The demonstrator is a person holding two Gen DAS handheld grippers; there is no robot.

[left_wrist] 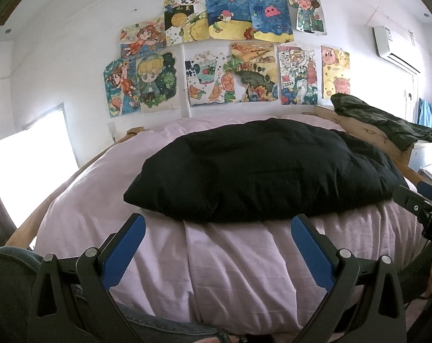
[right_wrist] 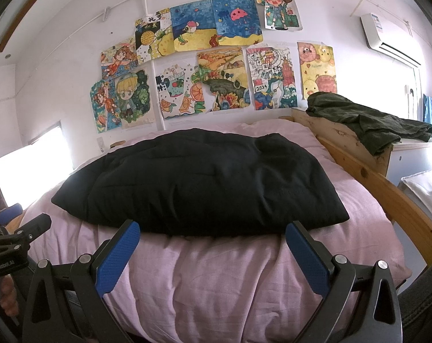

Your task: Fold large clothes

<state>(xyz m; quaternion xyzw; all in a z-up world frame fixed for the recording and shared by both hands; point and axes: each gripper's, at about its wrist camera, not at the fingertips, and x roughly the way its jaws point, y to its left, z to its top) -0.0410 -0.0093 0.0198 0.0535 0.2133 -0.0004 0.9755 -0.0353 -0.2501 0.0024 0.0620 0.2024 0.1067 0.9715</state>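
Note:
A black padded garment (left_wrist: 258, 171) lies folded in a thick flat bundle on the pink bed cover (left_wrist: 230, 257); it also shows in the right wrist view (right_wrist: 204, 183). My left gripper (left_wrist: 218, 225) is open and empty, just in front of the bundle's near edge. My right gripper (right_wrist: 213, 233) is open and empty, also just short of the near edge. The right gripper shows at the right edge of the left wrist view (left_wrist: 421, 203), and the left gripper at the left edge of the right wrist view (right_wrist: 18, 228).
A wooden bed frame (right_wrist: 387, 191) runs along the right side. A dark green garment (right_wrist: 367, 125) lies over the wooden headboard corner (right_wrist: 336, 134). Children's drawings (right_wrist: 216, 57) cover the far wall. A white cabinet (right_wrist: 410, 160) stands at the right.

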